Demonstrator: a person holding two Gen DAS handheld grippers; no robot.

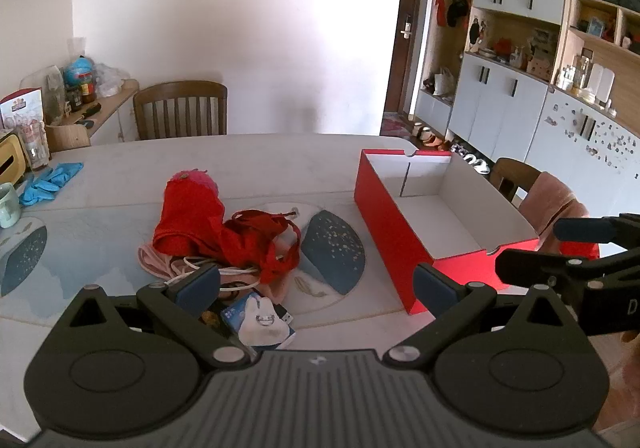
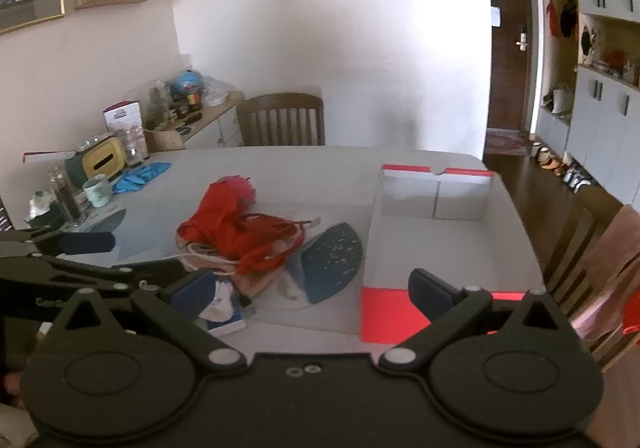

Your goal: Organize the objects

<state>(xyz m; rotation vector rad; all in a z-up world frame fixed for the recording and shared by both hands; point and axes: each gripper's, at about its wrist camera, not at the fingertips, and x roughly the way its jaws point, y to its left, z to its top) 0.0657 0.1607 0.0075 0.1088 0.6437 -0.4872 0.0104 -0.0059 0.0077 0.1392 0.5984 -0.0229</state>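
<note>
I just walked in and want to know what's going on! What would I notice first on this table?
You'd spot the big red box first, open and empty with white insides, on the right side of the table. Next, the bright red cloth pile heaped in the middle, with a white cord and pink fabric under it. Blue gloves lie far left.

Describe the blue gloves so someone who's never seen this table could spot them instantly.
Start at the grey dining table and go to its far left edge, well away from the red box and the red cloth pile. The blue gloves lie crumpled flat there, just beyond a pale green mug. They are the only bright blue, thin rubbery item among the jars and containers.
</note>
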